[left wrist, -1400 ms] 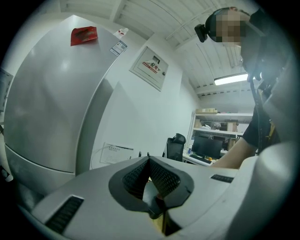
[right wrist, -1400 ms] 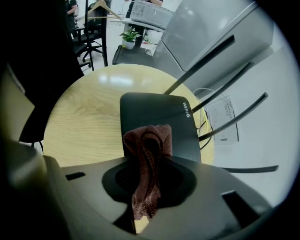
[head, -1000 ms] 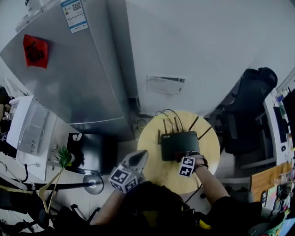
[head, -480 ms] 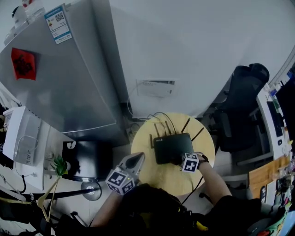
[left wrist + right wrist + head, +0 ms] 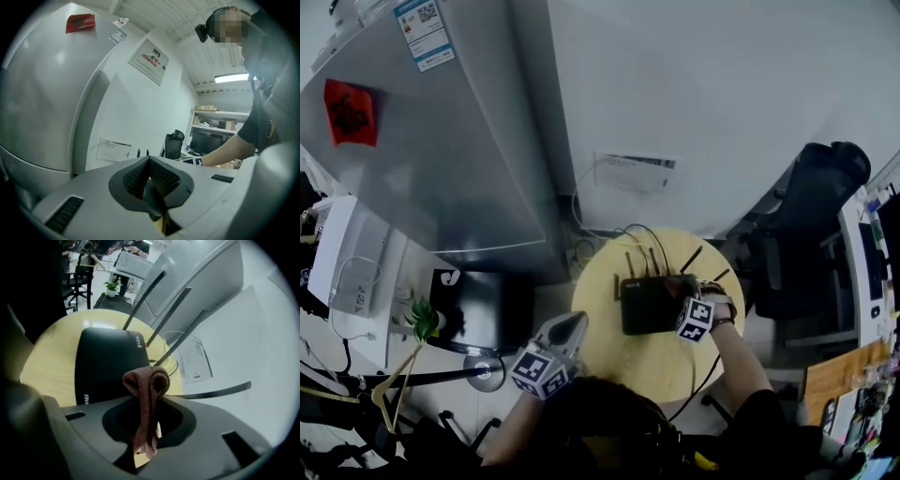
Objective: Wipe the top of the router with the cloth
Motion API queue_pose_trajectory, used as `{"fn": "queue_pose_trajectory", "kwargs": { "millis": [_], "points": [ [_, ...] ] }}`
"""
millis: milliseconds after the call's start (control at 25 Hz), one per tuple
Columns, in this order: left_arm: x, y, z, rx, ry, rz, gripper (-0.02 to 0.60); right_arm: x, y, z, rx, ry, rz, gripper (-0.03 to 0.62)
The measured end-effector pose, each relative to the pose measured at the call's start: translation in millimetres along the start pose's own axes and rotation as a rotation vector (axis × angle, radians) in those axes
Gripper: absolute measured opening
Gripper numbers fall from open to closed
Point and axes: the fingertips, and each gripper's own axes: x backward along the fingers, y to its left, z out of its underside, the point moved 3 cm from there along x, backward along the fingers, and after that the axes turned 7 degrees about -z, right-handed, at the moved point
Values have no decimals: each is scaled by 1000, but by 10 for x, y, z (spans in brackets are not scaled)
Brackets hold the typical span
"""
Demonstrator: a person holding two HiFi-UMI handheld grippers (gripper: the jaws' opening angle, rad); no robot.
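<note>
A: Found the router (image 5: 652, 305) toward the far edge of the table (image 5: 602, 281). Step?

B: Looked like mid-wipe — right gripper (image 5: 689, 314) over its right end, jaws pinching the cloth (image 5: 146, 399). Left gripper (image 5: 567, 336) off the near-left edge, jaws pressed together, empty.

A: Next?

B: Probably needed pressing down, then sweeping left across the top.

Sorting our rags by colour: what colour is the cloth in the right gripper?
Reddish brown; the cloth shows best in the right gripper view.
</note>
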Motion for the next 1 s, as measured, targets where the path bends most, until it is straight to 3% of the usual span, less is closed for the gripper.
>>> {"fn": "queue_pose_trajectory", "kwargs": {
  "millis": [120, 320, 760, 1000],
  "points": [
    [47, 46, 22, 6, 8, -34, 2, -139, -86, -58, 34, 32, 94, 67],
    [127, 91, 68, 11, 34, -77, 2, -454, -96, -22, 50, 145, 149, 67],
    [63, 25, 75, 9, 45, -61, 2, -499, 178, 55, -31, 147, 93, 66],
    [26, -56, 83, -1, 45, -30, 2, -375, 253, 138, -123, 76, 9, 66]
  ]
}}
